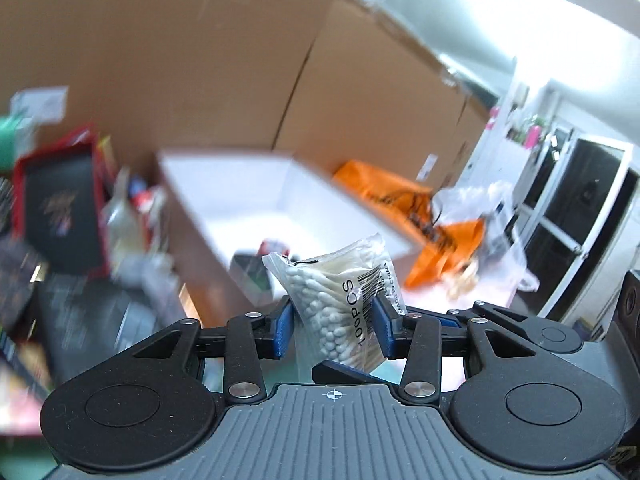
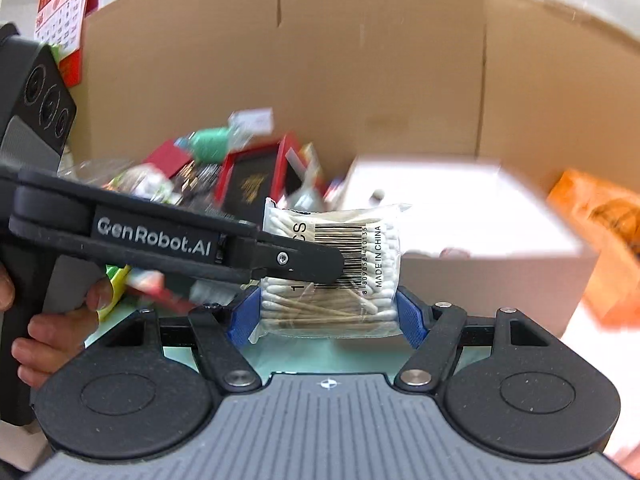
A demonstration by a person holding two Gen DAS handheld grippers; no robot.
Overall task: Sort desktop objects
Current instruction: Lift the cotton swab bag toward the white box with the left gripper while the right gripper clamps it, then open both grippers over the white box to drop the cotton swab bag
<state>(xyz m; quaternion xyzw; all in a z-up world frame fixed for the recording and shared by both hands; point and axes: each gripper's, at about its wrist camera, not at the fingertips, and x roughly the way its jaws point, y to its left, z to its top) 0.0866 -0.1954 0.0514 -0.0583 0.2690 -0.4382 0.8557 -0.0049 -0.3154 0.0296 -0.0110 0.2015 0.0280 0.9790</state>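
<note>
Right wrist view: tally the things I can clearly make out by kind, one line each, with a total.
Bag of cotton swabs: 1
White box: 1
Orange bag: 1
Red-framed black box: 1
Calendar: 1
Tools: 2, right tool and left tool
Total: 7

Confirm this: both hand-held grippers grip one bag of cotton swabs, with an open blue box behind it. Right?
Not quite: the open box behind is white, not blue. The right wrist view shows it. The rest stands: the left hand-held gripper and the right hand-held gripper both grip the one bag of cotton swabs.
</note>
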